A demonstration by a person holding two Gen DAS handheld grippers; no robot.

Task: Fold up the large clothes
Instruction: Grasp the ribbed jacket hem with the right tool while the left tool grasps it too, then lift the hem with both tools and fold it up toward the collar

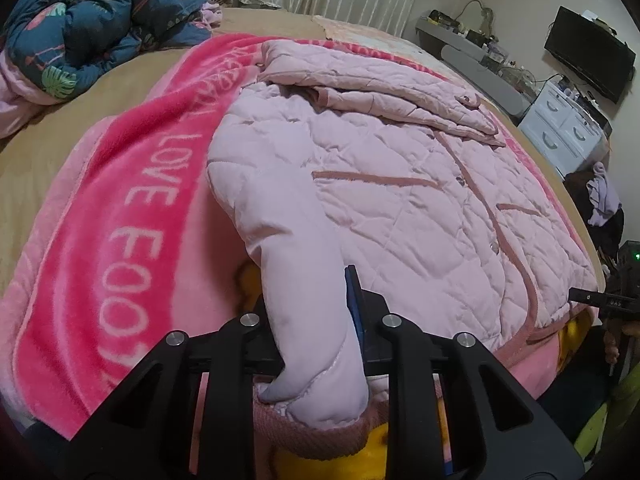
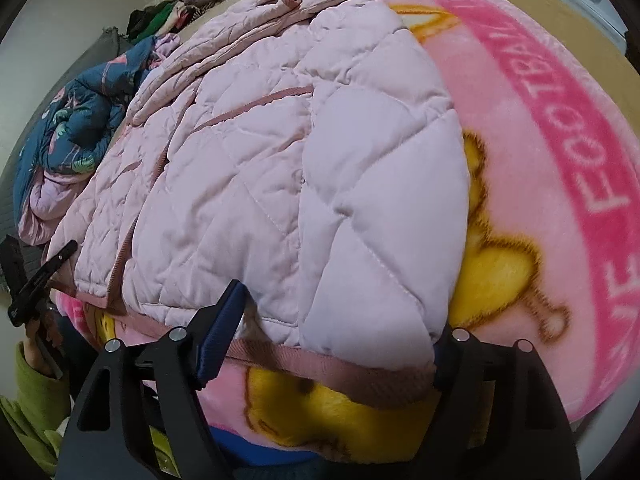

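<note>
Left wrist view
Left gripper [image 1: 316,344]: the jaws are pressed together on the sleeve; the cloth is pinched between them.
Sleeve [image 1: 296,280]: it is lifted from the blanket, and its ribbed cuff hangs at the near end, below the jaws.
Jacket [image 1: 420,200]: a pale pink puffy jacket is spread flat ahead of the gripper and to its right; the other sleeve is laid across the far end.
Blanket [image 1: 132,216]: a pink blanket with white letters is seen under the jacket, mostly to the left of the gripper.
Quilt [image 1: 92,28]: a blue flowered quilt is bunched up far ahead on the left.
Right gripper [image 1: 596,302]: its black tip is seen at the right edge, beside the jacket's hem.

Right wrist view
Right gripper [image 2: 332,344]: the jaws are spread wide; the jacket's [image 2: 280,184] hem corner lies between them, but it is not squeezed.
Blanket [image 2: 540,184]: it is seen to the right of the gripper and under it.
Left gripper [image 2: 38,284]: it is seen far to the left, held by a hand in a green sleeve [image 2: 36,400].
</note>
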